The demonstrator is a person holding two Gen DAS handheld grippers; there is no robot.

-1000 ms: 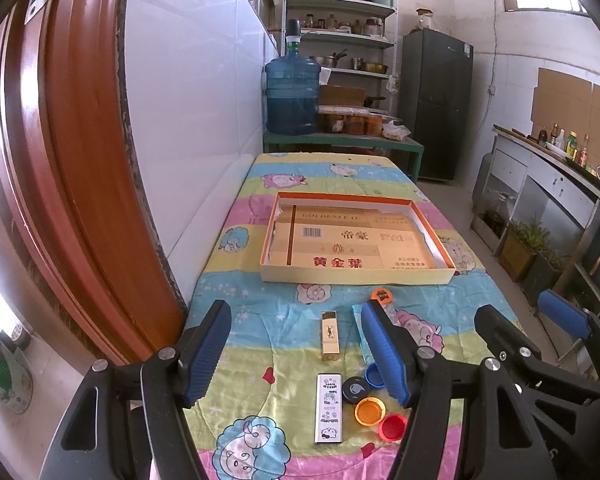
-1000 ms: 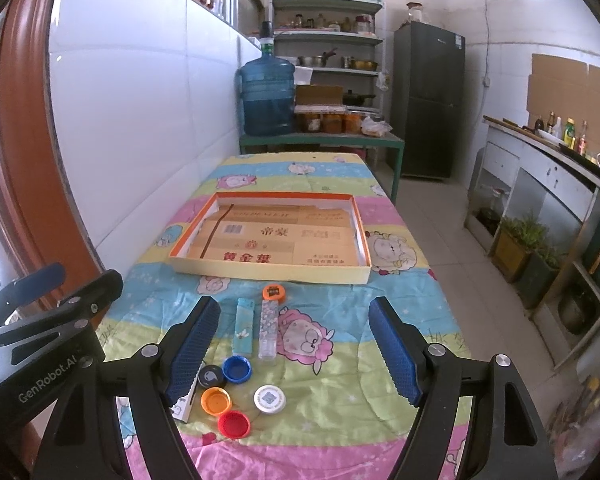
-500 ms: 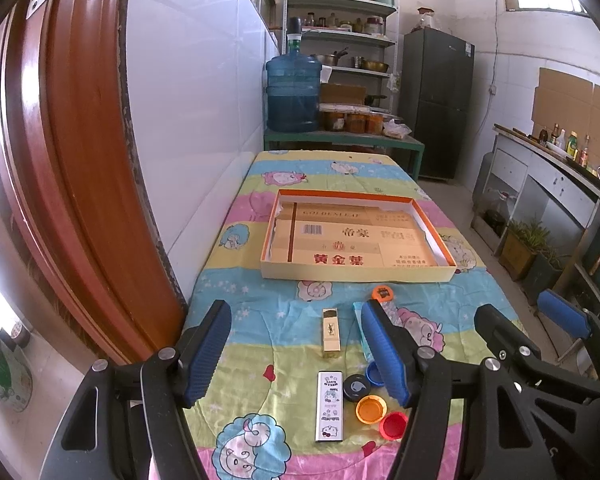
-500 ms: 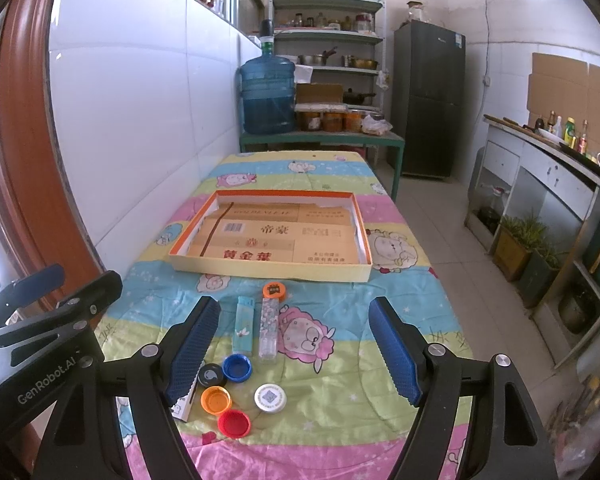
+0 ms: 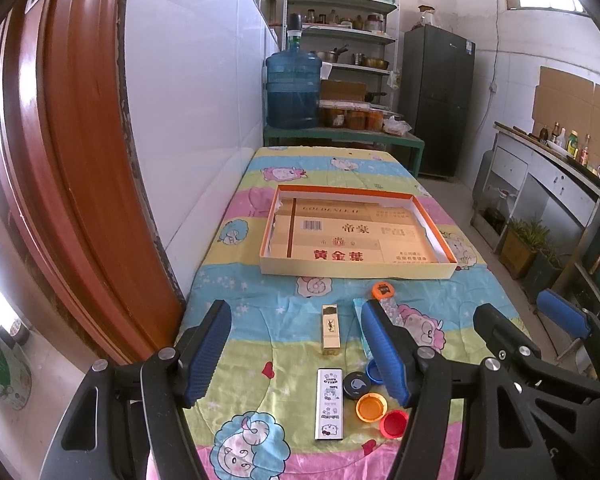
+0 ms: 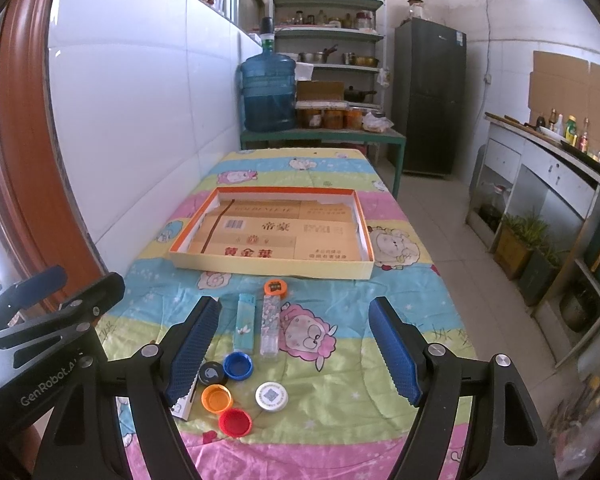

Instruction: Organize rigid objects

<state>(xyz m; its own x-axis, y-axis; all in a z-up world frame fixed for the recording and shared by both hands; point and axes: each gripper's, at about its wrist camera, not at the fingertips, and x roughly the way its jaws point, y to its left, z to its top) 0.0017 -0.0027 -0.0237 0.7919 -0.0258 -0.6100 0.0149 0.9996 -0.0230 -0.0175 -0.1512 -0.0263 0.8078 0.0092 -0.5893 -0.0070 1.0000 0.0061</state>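
Note:
A shallow orange-rimmed cardboard tray lies mid-table. Near the front edge lie a gold lighter, a white patterned lighter, a teal lighter, a clear lighter and an orange cap with a black square. Loose bottle caps cluster there: black, blue, orange, red, white. My left gripper hovers open above the lighters. My right gripper hovers open over the caps. Neither holds anything.
The table wears a cartoon-sheep cloth and stands against a white tiled wall. A red door frame is at the left. A water jug, shelves and a fridge stand behind; a counter runs along the right.

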